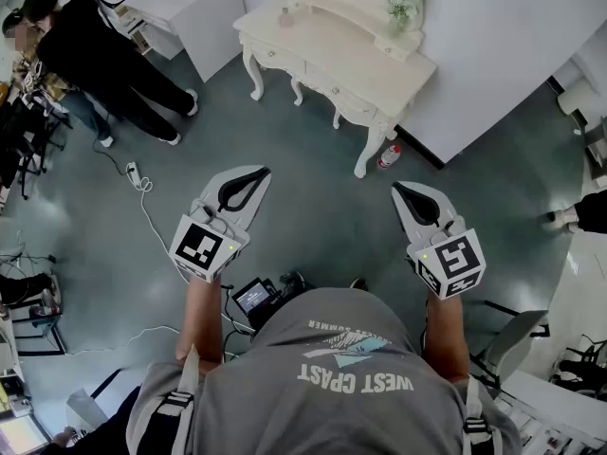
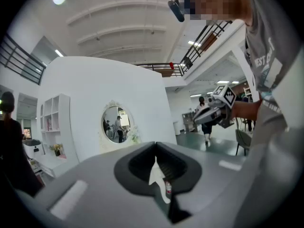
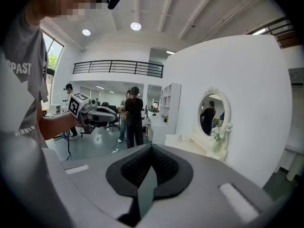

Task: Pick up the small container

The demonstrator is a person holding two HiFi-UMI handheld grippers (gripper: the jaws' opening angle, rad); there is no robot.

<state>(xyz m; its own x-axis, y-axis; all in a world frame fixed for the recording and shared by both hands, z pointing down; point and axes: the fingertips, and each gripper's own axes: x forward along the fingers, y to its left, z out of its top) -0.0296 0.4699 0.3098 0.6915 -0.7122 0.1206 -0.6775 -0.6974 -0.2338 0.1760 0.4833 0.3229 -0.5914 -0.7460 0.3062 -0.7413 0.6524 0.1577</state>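
A cream dressing table (image 1: 322,60) stands ahead against a white partition, with a small pale container (image 1: 285,15) on its top left part; the right gripper view shows this container (image 3: 179,137) too. A small red-and-white bottle (image 1: 389,155) lies on the floor by the table's front leg. In the left gripper view the bottle (image 2: 168,188) peeks through the slit under the jaws. My left gripper (image 1: 258,172) and right gripper (image 1: 400,190) hang side by side over the floor, well short of the table. Both are shut with nothing between the jaws.
A person in black (image 1: 104,55) stands at the upper left near a white desk (image 1: 180,8). A power strip with its cable (image 1: 135,173) lies on the grey floor. A chair (image 1: 512,335) sits at the lower right. An oval mirror (image 3: 212,113) and flowers (image 1: 401,6) top the table.
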